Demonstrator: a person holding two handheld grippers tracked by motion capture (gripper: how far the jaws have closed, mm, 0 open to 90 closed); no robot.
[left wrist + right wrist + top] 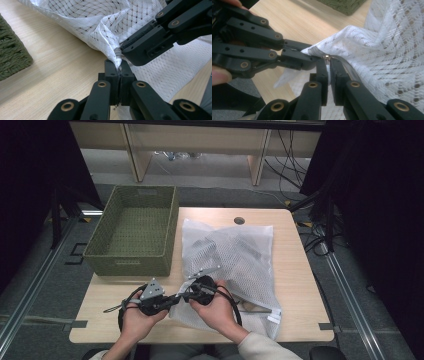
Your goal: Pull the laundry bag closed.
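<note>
On table [300, 285]: mesh bag [240, 255] holds dark items; basket [135, 227] beside.

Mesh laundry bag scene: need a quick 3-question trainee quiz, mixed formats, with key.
1. True or false: both grippers pinch the white mesh bag at its near left corner.
2. What stands left of the bag on the table? A) green woven basket B) metal bucket C) cardboard box
3. Fill in: the basket holds ____.

Key:
1. True: the left gripper and the right gripper are shut on the corner, by the zipper end.
2. A
3. Nothing
</note>
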